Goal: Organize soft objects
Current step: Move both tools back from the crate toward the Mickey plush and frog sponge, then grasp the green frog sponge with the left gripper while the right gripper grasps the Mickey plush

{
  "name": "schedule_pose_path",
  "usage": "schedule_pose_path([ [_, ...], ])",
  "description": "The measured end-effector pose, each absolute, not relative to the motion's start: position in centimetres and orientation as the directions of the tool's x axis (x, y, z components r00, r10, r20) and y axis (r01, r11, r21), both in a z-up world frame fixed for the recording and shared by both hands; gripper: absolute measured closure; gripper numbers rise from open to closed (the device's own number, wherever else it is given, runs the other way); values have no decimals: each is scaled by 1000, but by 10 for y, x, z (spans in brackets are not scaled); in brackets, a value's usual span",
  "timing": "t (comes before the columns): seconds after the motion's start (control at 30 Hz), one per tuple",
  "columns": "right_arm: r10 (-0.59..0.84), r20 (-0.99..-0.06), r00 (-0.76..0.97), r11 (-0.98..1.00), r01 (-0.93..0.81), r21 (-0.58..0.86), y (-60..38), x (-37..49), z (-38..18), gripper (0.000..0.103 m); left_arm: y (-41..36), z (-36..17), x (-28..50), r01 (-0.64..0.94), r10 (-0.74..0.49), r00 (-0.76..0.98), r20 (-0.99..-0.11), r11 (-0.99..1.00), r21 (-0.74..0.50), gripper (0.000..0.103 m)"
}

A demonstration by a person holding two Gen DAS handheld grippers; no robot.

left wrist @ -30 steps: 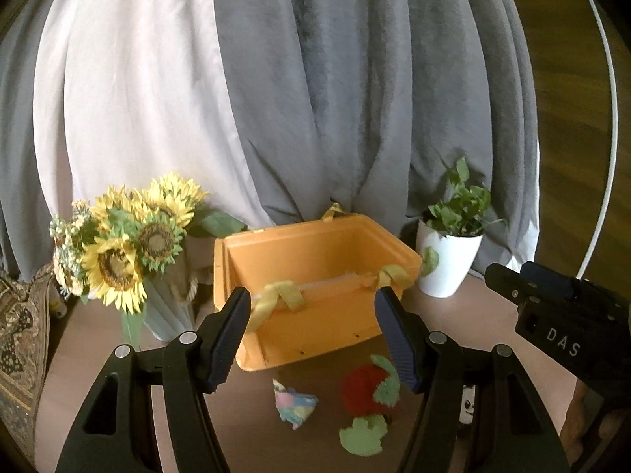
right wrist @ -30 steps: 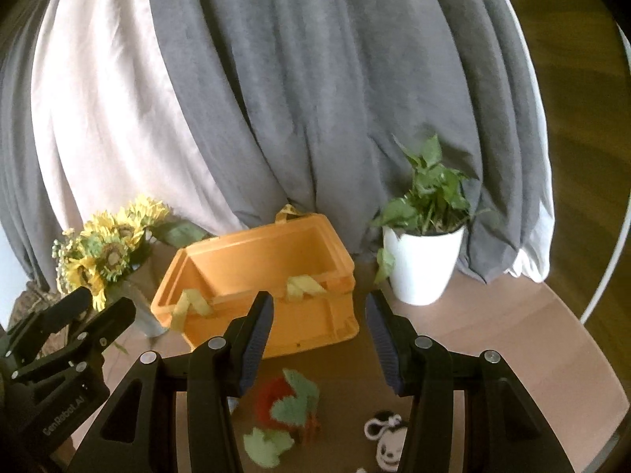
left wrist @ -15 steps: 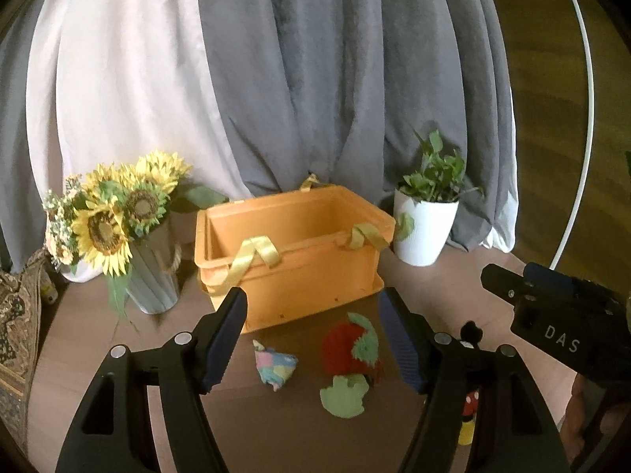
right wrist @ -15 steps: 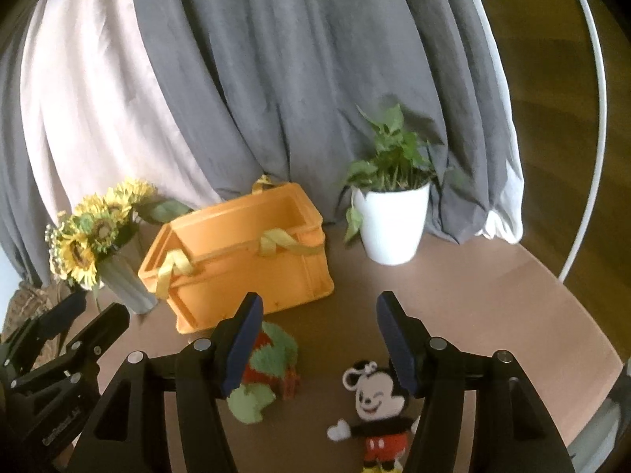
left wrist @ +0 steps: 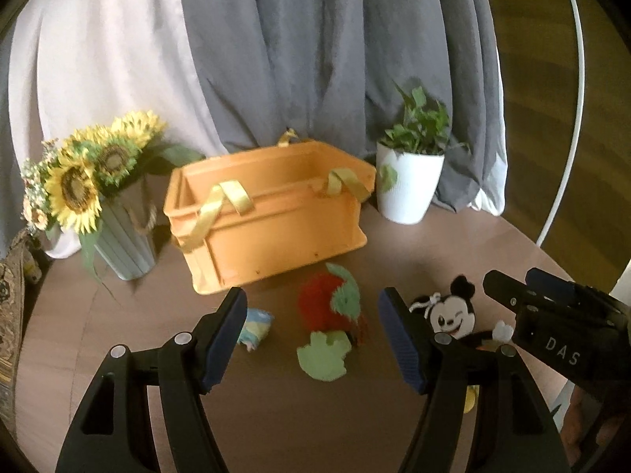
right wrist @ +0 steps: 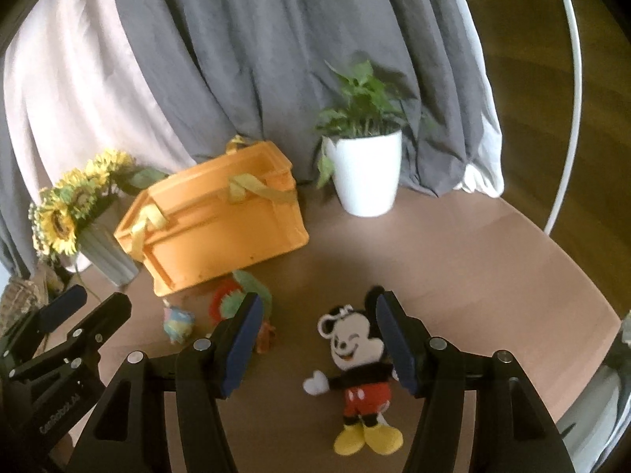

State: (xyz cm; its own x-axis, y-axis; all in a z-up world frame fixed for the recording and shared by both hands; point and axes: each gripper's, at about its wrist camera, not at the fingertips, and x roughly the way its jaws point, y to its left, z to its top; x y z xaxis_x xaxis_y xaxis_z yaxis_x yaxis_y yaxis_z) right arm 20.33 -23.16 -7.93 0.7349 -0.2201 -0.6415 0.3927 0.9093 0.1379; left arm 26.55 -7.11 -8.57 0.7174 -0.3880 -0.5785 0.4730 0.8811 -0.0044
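Observation:
An open orange crate (left wrist: 272, 213) with yellow strap handles stands at the back of the round brown table; it also shows in the right wrist view (right wrist: 221, 220). In front of it lie a red and green plush (left wrist: 331, 307), a small pastel plush (left wrist: 254, 325) and a Mickey Mouse plush (right wrist: 357, 366). My left gripper (left wrist: 313, 339) is open above the red plush, empty. My right gripper (right wrist: 317, 347) is open over the Mickey plush, empty. The Mickey plush also shows in the left wrist view (left wrist: 453, 313).
A vase of sunflowers (left wrist: 90, 197) stands left of the crate. A white pot with a green plant (left wrist: 410, 181) stands right of it. Grey and white curtains hang behind. The table's edge (right wrist: 583, 272) curves on the right.
Both grippers have pulled back and tilted down, so the crate looks farther off and the plush toys on the table have come into full view. Both stay open.

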Motion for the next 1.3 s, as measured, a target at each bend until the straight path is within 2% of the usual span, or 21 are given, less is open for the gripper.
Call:
schedule_pose_path([
  [0.67, -236, -732, 639, 878, 463, 121, -233, 184, -137, 42, -80, -148, 268, 510, -379, 621, -686, 860, -15, 34],
  [1.3, -239, -817, 525, 858, 509, 76, -243, 207, -186, 42, -95, -189, 306, 510, -350, 570, -743, 860, -15, 34],
])
